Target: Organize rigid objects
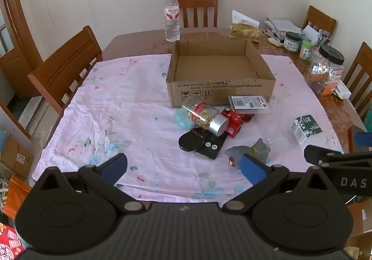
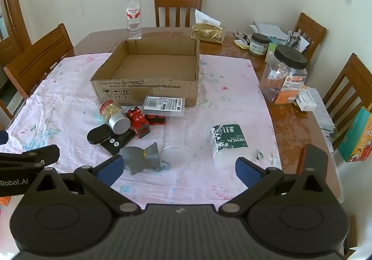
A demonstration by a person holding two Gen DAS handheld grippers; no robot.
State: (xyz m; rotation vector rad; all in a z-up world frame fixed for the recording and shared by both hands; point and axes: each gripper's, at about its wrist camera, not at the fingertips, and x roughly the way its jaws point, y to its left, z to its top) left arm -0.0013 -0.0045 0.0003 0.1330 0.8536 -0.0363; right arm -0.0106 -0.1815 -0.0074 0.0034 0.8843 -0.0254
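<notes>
An empty open cardboard box [image 1: 220, 88] [image 2: 144, 90] stands on the pink cloth. In front of it lie a jar with a silver lid [image 1: 209, 118] [image 2: 114, 115], a red toy [image 1: 234, 121] [image 2: 138, 122], a flat grey case [image 1: 247, 101] [image 2: 164, 105], a black scale [image 1: 202, 142] [image 2: 109, 138], a grey figurine [image 1: 248, 150] [image 2: 141, 157], a clear cup [image 2: 175, 143] and a green-labelled pack [image 1: 305, 128] [image 2: 229, 141]. My left gripper [image 1: 183, 167] is open and empty near the table's front. My right gripper [image 2: 179, 167] is open and empty, just short of the figurine and cup.
A water bottle [image 1: 172, 18] [image 2: 134, 18] and a tissue box [image 1: 244, 29] [image 2: 208, 32] stand behind the box. Jars, pens and papers [image 2: 282, 74] crowd the right side of the table. Wooden chairs [image 1: 67, 67] ring the table.
</notes>
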